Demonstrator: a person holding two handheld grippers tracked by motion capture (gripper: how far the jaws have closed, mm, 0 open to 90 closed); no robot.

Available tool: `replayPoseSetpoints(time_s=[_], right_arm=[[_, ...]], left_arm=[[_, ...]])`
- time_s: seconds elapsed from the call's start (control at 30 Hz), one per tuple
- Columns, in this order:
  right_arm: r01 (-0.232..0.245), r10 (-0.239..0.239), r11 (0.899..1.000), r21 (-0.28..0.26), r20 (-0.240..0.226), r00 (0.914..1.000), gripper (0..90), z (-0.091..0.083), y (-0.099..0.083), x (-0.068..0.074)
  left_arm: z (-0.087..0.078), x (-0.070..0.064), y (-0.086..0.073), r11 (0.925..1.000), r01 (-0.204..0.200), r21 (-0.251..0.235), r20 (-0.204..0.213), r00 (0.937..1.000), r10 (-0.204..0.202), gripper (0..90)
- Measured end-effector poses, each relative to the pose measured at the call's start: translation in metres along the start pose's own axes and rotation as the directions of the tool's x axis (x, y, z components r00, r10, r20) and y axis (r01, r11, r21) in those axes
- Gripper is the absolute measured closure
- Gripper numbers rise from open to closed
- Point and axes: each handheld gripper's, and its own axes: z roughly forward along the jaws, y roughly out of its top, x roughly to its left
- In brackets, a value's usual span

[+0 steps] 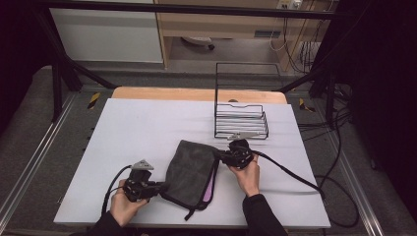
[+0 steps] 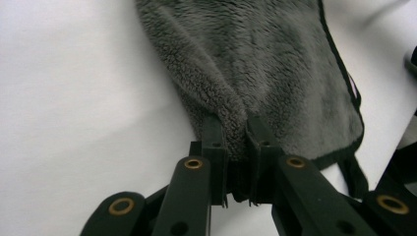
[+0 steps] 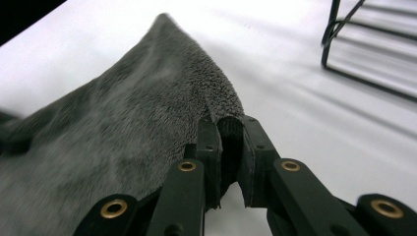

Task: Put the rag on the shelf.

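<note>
Left gripper sits at 7 o'clock on the white table top, jaws pinched tight on the near-left edge of the fluffy dark grey towel; the left gripper view shows a ridge of pile squeezed between them. The towel lies folded near table centre, slightly toward 6 o'clock, with pink lining peeking out at its right edge (black trim and a loop tab at the near corner). Right gripper at 4 o'clock has its jaws nearly closed on the far-right corner, cloth just caught at the tips. Beyond it, at 1 o'clock, stands the black wire rack. Risks, as I read it: the right bite is shallow, so a pull could slip the corner out; uneven lifting would unfold the layers; swinging far-right could snag pile on the rack wires.
</note>
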Motion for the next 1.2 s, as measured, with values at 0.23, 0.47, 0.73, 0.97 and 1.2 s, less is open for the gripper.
replayPoseSetpoints(time_s=[0.23,0.47,0.73,0.97,1.2], right_arm=[[0.029,-0.029,0.999,0.020,0.012,0.9995,79.8,0.031,0.005,-0.006],[0.026,-0.023,0.997,-0.070,0.042,0.9988,47.5,0.011,-0.004,0.005],[0.051,-0.054,0.998,-0.037,-0.083,0.9951,47.8,-0.020,-0.037,0.046],[0.007,-0.004,1.000,0.020,-0.149,0.9888,54.8,-0.012,-0.060,0.063],[-0.020,0.025,0.999,0.038,-0.124,0.9919,80.0,-0.005,-0.067,0.065]], left_arm=[[0.003,-0.012,-0.006,0.9992,0.021,-0.035,-0.048,0.9986,-0.023,78.0],[-0.009,-0.006,0.000,0.9977,-0.017,-0.065,-0.055,0.9984,0.013,50.6],[-0.018,0.013,0.013,0.9927,-0.087,-0.084,-0.121,0.9898,0.076,39.2],[-0.012,0.019,0.009,0.9929,-0.101,-0.063,-0.151,0.9845,0.090,29.3],[-0.016,0.023,0.008,0.9929,-0.085,-0.083,-0.149,0.9862,0.072,29.2]])
